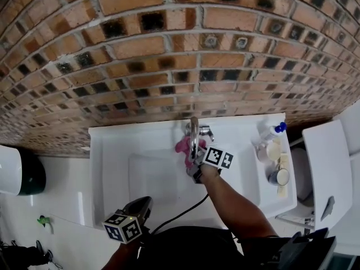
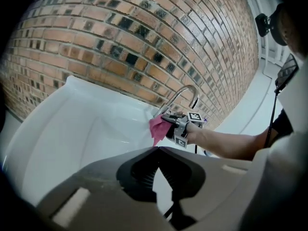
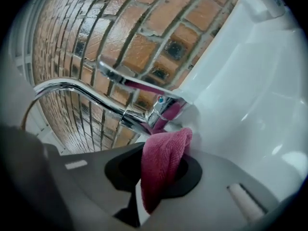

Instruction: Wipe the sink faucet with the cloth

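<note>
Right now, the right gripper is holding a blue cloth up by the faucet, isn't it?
Not blue. The cloth in the right gripper is pink. The gripper does hold it up by the faucet. The right gripper view shows the colour clearly.

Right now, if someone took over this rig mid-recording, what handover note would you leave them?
Right gripper: shut on the pink cloth, held close by the base of the faucet.
Left gripper: shut, empty, near the front rim of the sink.
Done: cloth is gripped and at the faucet; how much is already wiped cannot be told.
Left: wipe the spout, handle and base.
</note>
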